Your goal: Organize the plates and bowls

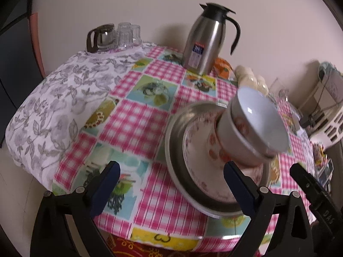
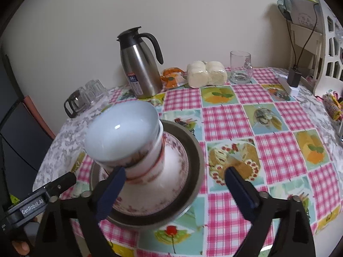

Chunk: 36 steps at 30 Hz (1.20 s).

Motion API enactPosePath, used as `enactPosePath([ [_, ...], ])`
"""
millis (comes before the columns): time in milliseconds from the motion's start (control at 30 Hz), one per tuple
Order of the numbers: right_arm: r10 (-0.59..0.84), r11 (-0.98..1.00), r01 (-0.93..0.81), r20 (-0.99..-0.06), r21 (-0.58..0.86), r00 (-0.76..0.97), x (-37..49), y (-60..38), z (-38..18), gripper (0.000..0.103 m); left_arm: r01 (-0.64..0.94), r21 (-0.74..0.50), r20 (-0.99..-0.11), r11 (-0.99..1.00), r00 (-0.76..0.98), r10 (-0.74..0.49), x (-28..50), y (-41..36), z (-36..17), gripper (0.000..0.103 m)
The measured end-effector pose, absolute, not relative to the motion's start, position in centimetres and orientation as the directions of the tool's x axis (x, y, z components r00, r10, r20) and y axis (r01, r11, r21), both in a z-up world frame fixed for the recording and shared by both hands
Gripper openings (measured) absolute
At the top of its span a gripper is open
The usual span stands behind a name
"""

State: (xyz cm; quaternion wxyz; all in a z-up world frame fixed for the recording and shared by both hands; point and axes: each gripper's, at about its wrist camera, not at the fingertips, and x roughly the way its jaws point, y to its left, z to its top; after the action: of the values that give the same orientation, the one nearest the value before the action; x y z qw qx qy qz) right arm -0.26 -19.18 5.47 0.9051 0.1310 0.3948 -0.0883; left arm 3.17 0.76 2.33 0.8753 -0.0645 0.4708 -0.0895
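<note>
Stacked bowls [image 1: 253,126] on plates [image 1: 201,167], unheld.

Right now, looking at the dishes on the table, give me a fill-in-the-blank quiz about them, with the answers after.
1. The stacked bowls sit on a floral plate, which rests in a ____ pan.
2. The jaws of both the left gripper and the right gripper stand ____.
3. The steel jug has a ____ handle.
4. The glass mug stands beside a pack of ____ buns.

Answers: metal; open; black; white
</note>
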Motion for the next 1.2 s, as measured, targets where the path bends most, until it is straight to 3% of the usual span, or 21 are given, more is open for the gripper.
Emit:
enactPosePath([
  [400,-0.098,0.947,0.294,-0.756,0.129,0.647,-3.7,-19.2,4.3,0.103,0.163,-0.164,-0.85,0.973,0.478,-0.223,0.0,-0.9,1.2,0.097],
  [1200,-0.126,0.94,0.325,-0.78,0.103,0.613,-6.4,-19.5,3.6,0.103,0.165,-0.003,-0.852,0.986,0.516,-0.089,-2.5,-2.0,1.5,0.097],
])
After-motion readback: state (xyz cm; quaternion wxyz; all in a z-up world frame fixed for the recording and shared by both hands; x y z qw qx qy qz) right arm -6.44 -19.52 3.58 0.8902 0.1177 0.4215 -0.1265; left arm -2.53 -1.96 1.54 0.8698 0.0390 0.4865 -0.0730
